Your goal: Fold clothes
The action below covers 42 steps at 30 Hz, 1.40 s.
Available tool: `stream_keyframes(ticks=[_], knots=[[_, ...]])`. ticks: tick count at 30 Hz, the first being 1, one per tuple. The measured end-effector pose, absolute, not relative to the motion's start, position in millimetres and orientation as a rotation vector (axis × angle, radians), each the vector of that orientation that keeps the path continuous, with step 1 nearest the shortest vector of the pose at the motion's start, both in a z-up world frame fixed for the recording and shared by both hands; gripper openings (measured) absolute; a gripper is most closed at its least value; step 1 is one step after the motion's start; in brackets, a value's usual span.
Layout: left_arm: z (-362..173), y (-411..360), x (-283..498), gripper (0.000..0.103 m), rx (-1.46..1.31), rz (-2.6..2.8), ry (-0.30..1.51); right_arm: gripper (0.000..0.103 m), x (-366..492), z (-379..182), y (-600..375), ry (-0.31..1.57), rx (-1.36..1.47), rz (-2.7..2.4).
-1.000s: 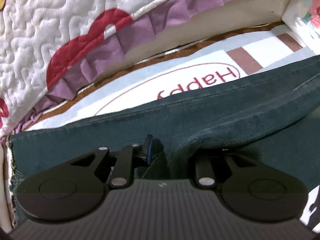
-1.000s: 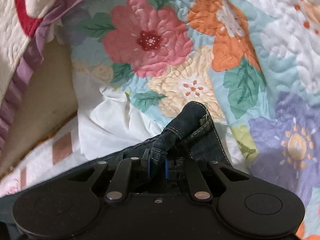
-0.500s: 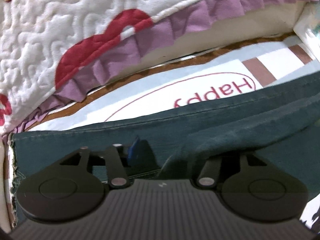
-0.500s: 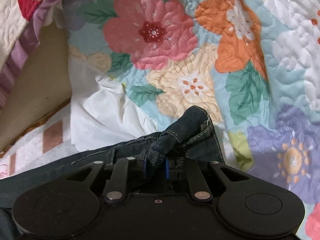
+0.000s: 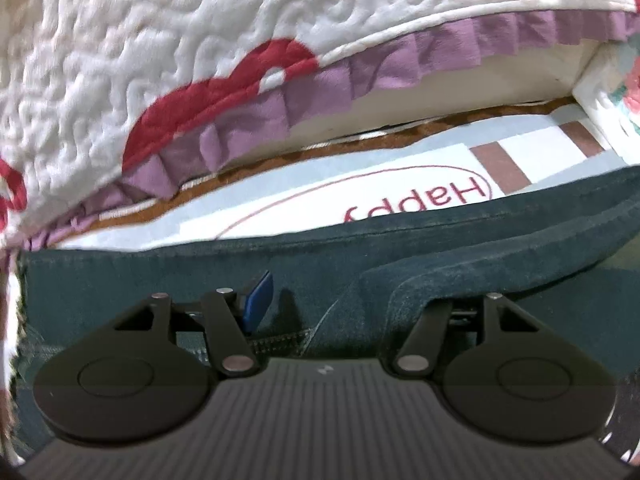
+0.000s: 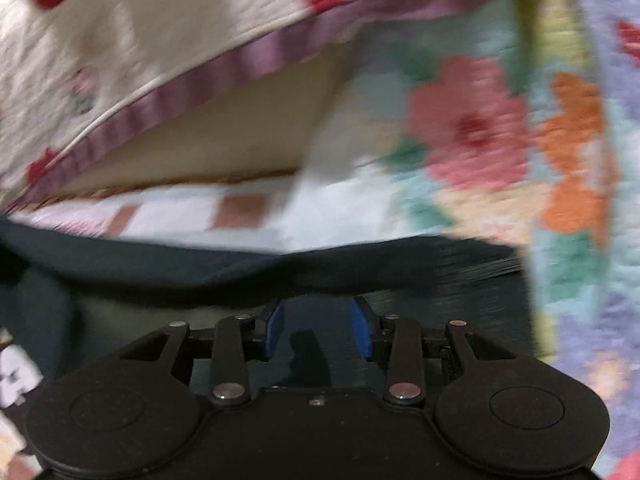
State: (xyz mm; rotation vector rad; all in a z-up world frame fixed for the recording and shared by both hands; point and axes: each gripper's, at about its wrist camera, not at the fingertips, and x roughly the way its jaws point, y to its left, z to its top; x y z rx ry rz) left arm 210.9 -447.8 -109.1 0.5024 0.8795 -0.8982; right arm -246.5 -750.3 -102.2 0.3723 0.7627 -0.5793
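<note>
Dark blue-green jeans (image 5: 320, 256) lie flat across the mat, a folded layer (image 5: 500, 276) on top at the right. My left gripper (image 5: 352, 304) is open low over them; its left blue pad (image 5: 258, 302) shows, and the right finger is hidden under the folded layer. In the blurred right wrist view the jeans (image 6: 240, 268) spread below my right gripper (image 6: 318, 330), which is open with both blue pads showing and nothing between them.
A white quilted cover with red shapes and a purple frill (image 5: 248, 120) hangs just beyond the jeans. A mat printed "Happy" (image 5: 400, 200) lies under them. A floral quilt (image 6: 520, 152) rises at the right.
My right gripper has let go of the jeans' bunched end and opened, swinging left. My left gripper has opened wider, and the fold it held now lies over its right finger.
</note>
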Motion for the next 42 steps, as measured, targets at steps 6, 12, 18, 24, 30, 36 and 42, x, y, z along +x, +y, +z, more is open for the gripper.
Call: stream_keyframes(ticks=[6, 12, 18, 24, 30, 36, 42], knots=[[-108.0, -436.1, 215.1, 0.064, 0.411, -0.892, 0.949, 0.046, -169.5, -130.0, -720.5, 0.98, 0.303, -0.392], [-98.4, -419.2, 205.7, 0.067, 0.395, -0.952, 0.972, 0.046, -115.4, -144.5, -710.0, 1.013, 0.239, -0.352], [-86.8, -387.3, 204.4, 0.07, 0.346, -0.981, 0.994, 0.049, -87.5, -149.3, -714.8, 1.001, 0.25, -0.368], [-92.2, -366.0, 198.7, 0.071, 0.397, -0.968, 0.993, 0.051, -69.2, -152.2, -723.0, 0.977, 0.298, -0.392], [-97.3, -354.2, 186.0, 0.071, 0.474, -0.957, 0.982, 0.054, -51.8, -154.6, -725.5, 0.993, 0.294, -0.403], [-89.5, -329.8, 177.8, 0.077, 0.517, -0.933, 0.966, 0.058, -37.3, -157.1, -723.1, 0.997, 0.25, -0.406], [-98.1, -293.5, 158.1, 0.078, 0.506, -0.911, 1.007, 0.057, -51.4, -151.7, -703.6, 0.948, 0.284, -0.428]])
